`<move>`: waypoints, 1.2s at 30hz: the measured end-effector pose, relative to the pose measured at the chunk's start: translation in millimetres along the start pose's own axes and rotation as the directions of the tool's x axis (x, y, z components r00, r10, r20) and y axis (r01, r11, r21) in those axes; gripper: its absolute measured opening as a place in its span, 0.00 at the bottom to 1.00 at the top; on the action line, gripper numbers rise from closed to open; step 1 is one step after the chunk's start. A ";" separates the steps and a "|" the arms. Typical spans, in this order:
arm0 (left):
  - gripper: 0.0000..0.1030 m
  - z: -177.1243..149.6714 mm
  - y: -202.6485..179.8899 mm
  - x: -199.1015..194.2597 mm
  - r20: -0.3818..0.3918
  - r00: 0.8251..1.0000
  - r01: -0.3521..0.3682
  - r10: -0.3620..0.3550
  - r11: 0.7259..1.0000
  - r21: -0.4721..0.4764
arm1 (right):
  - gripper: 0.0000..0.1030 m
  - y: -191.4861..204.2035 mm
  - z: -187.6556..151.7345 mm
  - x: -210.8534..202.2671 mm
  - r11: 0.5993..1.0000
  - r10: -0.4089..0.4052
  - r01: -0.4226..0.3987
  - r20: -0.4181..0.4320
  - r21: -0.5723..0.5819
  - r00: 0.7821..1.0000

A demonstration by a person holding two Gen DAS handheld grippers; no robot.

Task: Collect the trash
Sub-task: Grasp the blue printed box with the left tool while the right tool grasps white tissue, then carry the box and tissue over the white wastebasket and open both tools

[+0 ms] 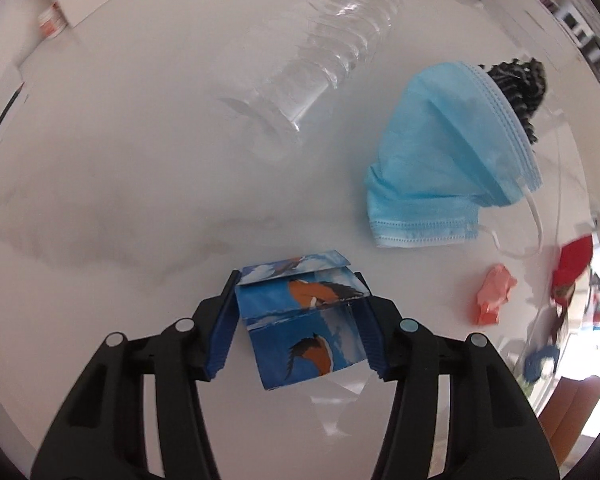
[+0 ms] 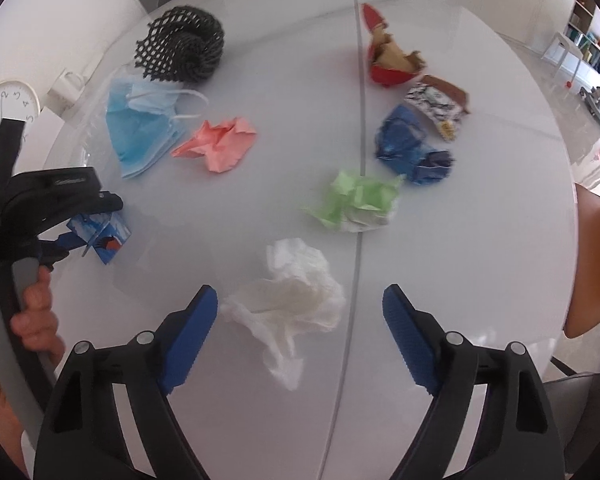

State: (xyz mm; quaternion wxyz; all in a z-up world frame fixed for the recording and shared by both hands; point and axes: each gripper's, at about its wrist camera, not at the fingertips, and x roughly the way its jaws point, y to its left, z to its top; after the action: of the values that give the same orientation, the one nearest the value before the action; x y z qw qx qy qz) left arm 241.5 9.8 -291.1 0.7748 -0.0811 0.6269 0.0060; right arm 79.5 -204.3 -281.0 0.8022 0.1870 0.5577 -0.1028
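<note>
My left gripper (image 1: pixel 298 284) is shut on a folded blue paper with a bird print (image 1: pixel 300 312), low over the white table; both also show in the right wrist view, the gripper (image 2: pixel 80 236) and the paper (image 2: pixel 104 236) at the left. My right gripper (image 2: pixel 300 300) is open, its fingers either side of a crumpled white tissue (image 2: pixel 296 304) lying on the table. A blue face mask (image 1: pixel 448 152) (image 2: pixel 140 132), a pink paper ball (image 1: pixel 494 296) (image 2: pixel 220 144) and a black foam net (image 1: pixel 516 88) (image 2: pixel 184 44) lie further off.
A clear plastic bottle (image 1: pixel 324 52) lies on its side ahead of the left gripper. Green paper (image 2: pixel 356 200), blue wrapper (image 2: pixel 408 148), a patterned wrapper (image 2: pixel 440 108) and a red wrapper (image 2: pixel 388 56) lie on the round table (image 2: pixel 480 240). A wall clock (image 2: pixel 4 112) stands at the left.
</note>
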 end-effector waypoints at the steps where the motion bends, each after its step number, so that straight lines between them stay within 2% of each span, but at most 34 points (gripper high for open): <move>1: 0.51 -1.1 2.4 -2.4 0.008 1.000 0.001 -0.001 1.000 0.019 | 0.79 2.6 0.4 3.7 1.000 -0.006 0.006 -0.001 -0.004 1.000; 2: 0.51 -2.1 4.1 -6.9 0.023 1.000 -0.004 0.003 0.999 0.054 | 0.76 4.8 0.9 8.1 1.000 -0.016 0.016 -0.009 -0.012 1.000; 4: 0.51 -5.7 4.8 -14.4 0.048 0.999 -0.023 0.018 0.995 0.098 | 0.58 7.0 1.1 16.3 1.000 -0.026 0.025 -0.028 -0.018 0.999; 6: 0.51 -7.2 7.9 -22.4 0.066 0.997 -0.048 0.039 0.988 0.144 | 0.47 8.2 0.2 18.3 0.999 -0.033 0.032 -0.023 -0.023 0.999; 7: 0.51 -10.9 7.2 -26.5 0.072 0.996 -0.058 0.047 0.985 0.160 | 0.32 9.8 -0.5 18.0 0.999 -0.030 0.029 -0.025 -0.037 0.999; 9: 0.51 -15.3 5.2 -32.9 0.081 0.996 -0.063 0.048 0.980 0.187 | 0.24 10.3 -3.0 16.4 0.999 -0.015 0.014 -0.036 -0.051 0.999; 15: 0.51 -42.7 8.3 -62.6 0.083 0.996 -0.029 0.007 0.964 0.265 | 0.22 -2.3 -21.8 -21.3 0.995 0.021 -0.020 0.010 -0.097 1.000; 20: 0.51 -91.6 -1.7 -93.0 0.079 0.996 0.012 -0.044 0.931 0.365 | 0.22 -27.6 -41.5 -62.3 0.992 0.045 -0.040 0.042 -0.119 0.998; 24: 0.51 -146.8 -24.9 -117.9 0.088 0.992 0.036 -0.085 0.891 0.452 | 0.22 -57.9 -62.1 -90.3 0.989 0.064 -0.058 0.045 -0.137 0.997; 29: 0.51 -213.5 -57.9 -133.3 0.074 0.990 0.067 -0.119 0.867 0.494 | 0.22 -106.4 -89.9 -112.8 0.976 0.082 -0.073 0.036 -0.207 0.996; 34: 0.51 -290.0 -101.6 -137.1 0.017 0.988 0.126 -0.155 0.854 0.505 | 0.22 -163.7 -114.6 -135.2 0.951 0.103 -0.091 0.022 -0.295 0.994; 36: 0.51 -323.2 -120.3 -134.1 -0.021 0.986 0.153 -0.167 0.839 0.523 | 0.22 -187.8 -122.0 -139.9 0.941 0.109 -0.097 0.018 -0.325 0.994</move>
State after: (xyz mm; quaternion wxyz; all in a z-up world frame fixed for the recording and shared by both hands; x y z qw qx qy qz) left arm -87.6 -139.6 -211.4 0.7734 0.0806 0.5860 -0.2280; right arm -145.1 -330.5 -222.8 0.8361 0.0799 0.5420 0.0287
